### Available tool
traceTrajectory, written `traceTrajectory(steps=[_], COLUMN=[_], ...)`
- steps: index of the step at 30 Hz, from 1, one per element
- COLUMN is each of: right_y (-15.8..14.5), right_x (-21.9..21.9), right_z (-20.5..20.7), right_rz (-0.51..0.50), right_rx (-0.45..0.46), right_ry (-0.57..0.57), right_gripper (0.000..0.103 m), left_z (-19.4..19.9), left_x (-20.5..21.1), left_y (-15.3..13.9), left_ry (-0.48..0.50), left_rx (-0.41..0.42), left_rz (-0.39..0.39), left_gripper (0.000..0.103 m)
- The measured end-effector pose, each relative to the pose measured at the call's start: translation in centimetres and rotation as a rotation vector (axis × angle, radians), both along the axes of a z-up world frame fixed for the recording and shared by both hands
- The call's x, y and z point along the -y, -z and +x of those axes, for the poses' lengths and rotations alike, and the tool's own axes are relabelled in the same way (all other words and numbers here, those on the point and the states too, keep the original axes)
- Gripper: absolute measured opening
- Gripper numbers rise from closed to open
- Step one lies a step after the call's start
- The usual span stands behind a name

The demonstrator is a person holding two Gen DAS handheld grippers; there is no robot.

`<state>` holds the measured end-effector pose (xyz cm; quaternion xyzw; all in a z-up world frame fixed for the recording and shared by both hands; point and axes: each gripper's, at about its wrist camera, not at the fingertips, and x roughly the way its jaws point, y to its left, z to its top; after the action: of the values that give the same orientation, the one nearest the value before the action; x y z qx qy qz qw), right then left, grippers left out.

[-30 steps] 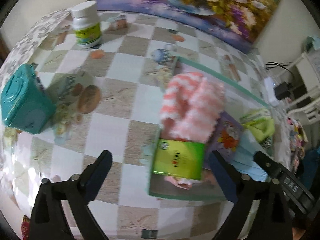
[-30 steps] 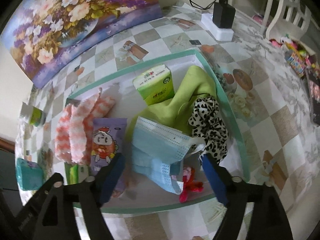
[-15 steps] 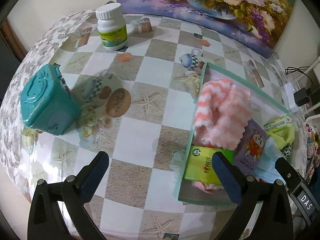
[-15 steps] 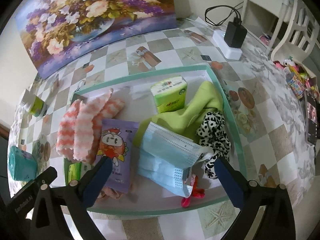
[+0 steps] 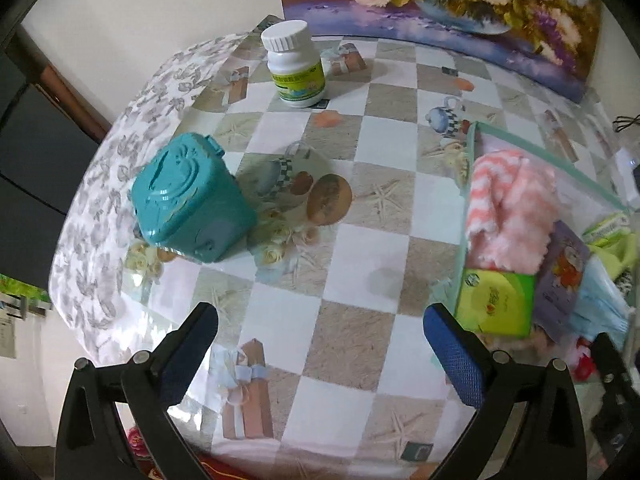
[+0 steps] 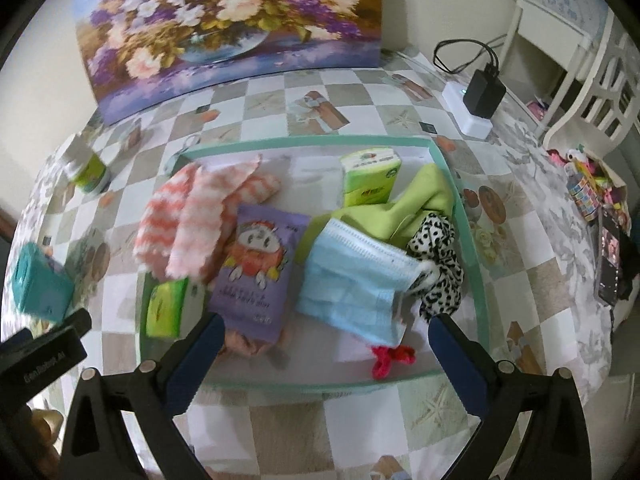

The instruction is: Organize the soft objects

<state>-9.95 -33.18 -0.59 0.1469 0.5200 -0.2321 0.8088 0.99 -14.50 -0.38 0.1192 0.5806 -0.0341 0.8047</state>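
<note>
A green-rimmed tray (image 6: 478, 280) holds soft things: a pink-and-white fluffy cloth (image 6: 196, 220), a purple cartoon packet (image 6: 258, 268), two green tissue packs (image 6: 370, 178) (image 6: 166, 308), a blue face mask (image 6: 352, 284), a lime cloth (image 6: 420, 204), a leopard scrunchie (image 6: 440, 268) and a red bow (image 6: 390, 358). My right gripper (image 6: 320, 356) is open and empty above the tray's near rim. My left gripper (image 5: 320, 352) is open and empty over bare tablecloth left of the tray (image 5: 466, 216); the pink cloth (image 5: 512, 208) and a tissue pack (image 5: 496, 304) show there.
A teal plastic box (image 5: 192, 200) and a white pill bottle (image 5: 296, 68) stand on the checked tablecloth left of the tray. A flower painting (image 6: 224, 28) leans at the back. A charger on a white power strip (image 6: 476, 100) sits back right. Toys and chairs lie beyond the right edge.
Both grippers have pulled back and risen from the tray. The left view has swung left, bringing the teal box and bottle toward the centre. Tray contents have not moved.
</note>
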Motion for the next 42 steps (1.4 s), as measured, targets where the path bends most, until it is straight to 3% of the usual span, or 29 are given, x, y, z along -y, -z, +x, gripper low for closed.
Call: traceTrajectory(steps=[3, 15, 28, 42], right_y=[-0.1, -1.3, -2.4, -1.6], right_x=[-1.0, -3.0, -3.9, -4.1], right_z=[-0.7, -3.8, -4.4, -3.5], right_rz=[-0.008, -0.028, -0.057, -0.044], right_rx=[-0.002, 0.035, 0.045, 0.016], right_ry=[-0.018, -0.019, -0.025, -0.056], right_gripper=[0.103, 0.103, 0.103, 0.103], left_z=[-1.1, -4.5, -4.8, -3.9], left_x=[-0.8, -2.4, -3.5, -3.7], left_y=[-0.7, -0.9, -1.9, -0.2], left_ry=[0.023, 0.057, 0.043, 0.021], left_rx=[0.010, 0.009, 0.027, -0.048], left_rz=[-0.040, -0.029, -0.079, -0.071], left_gripper=[0.102, 0.102, 0.102, 0.102])
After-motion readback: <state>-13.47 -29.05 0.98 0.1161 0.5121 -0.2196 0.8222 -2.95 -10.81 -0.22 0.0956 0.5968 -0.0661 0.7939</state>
